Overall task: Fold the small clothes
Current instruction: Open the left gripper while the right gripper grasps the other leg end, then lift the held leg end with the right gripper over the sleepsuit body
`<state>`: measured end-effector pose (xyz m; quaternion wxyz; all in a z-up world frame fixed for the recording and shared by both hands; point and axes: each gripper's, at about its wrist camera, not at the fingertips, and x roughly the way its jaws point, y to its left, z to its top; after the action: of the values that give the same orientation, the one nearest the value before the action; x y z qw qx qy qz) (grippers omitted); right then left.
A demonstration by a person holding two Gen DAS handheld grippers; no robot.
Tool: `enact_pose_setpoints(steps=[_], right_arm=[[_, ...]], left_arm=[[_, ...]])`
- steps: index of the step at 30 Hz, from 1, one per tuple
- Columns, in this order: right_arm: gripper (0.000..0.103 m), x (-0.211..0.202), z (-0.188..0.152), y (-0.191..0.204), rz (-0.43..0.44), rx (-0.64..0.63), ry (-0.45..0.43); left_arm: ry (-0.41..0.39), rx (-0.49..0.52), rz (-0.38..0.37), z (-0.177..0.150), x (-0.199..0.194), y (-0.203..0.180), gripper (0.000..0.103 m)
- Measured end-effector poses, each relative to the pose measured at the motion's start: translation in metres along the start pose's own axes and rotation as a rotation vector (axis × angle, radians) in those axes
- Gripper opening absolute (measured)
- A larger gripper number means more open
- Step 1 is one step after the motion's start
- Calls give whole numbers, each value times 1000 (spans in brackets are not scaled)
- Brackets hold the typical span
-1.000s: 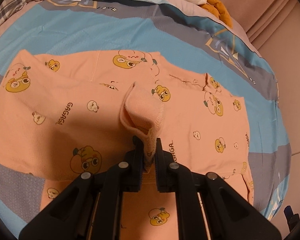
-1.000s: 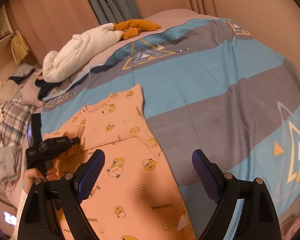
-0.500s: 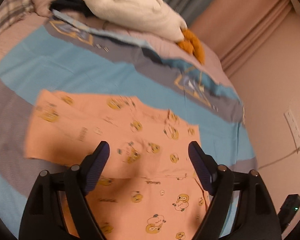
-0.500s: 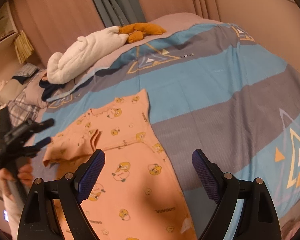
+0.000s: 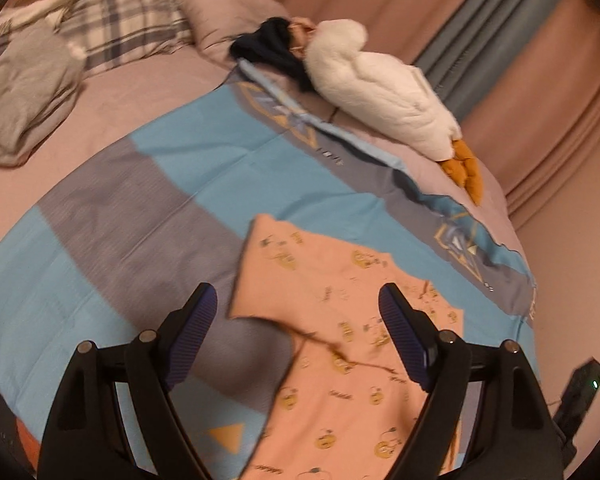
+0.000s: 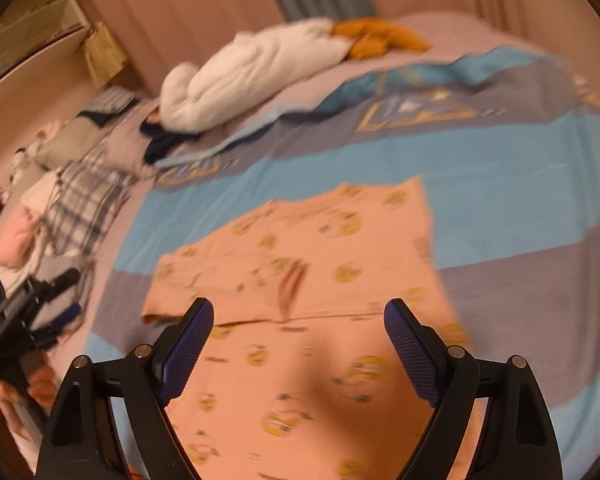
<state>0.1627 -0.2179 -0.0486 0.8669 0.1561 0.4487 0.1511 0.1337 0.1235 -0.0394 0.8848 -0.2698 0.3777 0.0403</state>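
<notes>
On the striped blue and grey duvet (image 6: 520, 160) lies the task's garment, a peach baby onesie (image 6: 300, 248) printed with yellow cartoon faces, spread flat with one sleeve folded in across its chest; the fold shows as a straight edge running across the body in the right wrist view. The left gripper (image 5: 300, 332) hangs above the duvet beside the onesie's near edge, jaws spread wide and holding nothing; the only fabric framed between its fingers lies flat on the bed well below them. The right gripper (image 6: 298, 344) is likewise gaping and empty, poised over the middle of the onesie.

The step in hand looks like the gap between two folds: one sleeve is laid in and both tools are free. The opposite sleeve or side, toward the far right edge of the peach cloth, appears not yet folded, so the next move probably calls for the right gripper to pinch that edge and carry it over the chest, then for both to bring the legs up.

No basket, box or other container shows in either view. A white plush goose (image 5: 384, 92) and plaid bedding (image 5: 128, 16) lie farther up the bed, well apart from the work.
</notes>
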Motion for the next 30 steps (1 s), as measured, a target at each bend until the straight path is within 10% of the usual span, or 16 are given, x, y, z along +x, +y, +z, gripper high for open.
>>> enact_pose_setpoints(steps=[12, 16, 21, 30], right_arm=[[62, 127, 2, 32, -160, -81, 225], [55, 130, 1, 41, -216, -155, 198], [8, 128, 4, 48, -189, -187, 211], [6, 73, 38, 93, -128, -274, 45]], left_arm=[[18, -31, 83, -11, 5, 33, 83], [16, -19, 98, -12, 6, 38, 83], [30, -38, 94, -12, 10, 44, 83], [35, -62, 89, -9, 12, 48, 83]])
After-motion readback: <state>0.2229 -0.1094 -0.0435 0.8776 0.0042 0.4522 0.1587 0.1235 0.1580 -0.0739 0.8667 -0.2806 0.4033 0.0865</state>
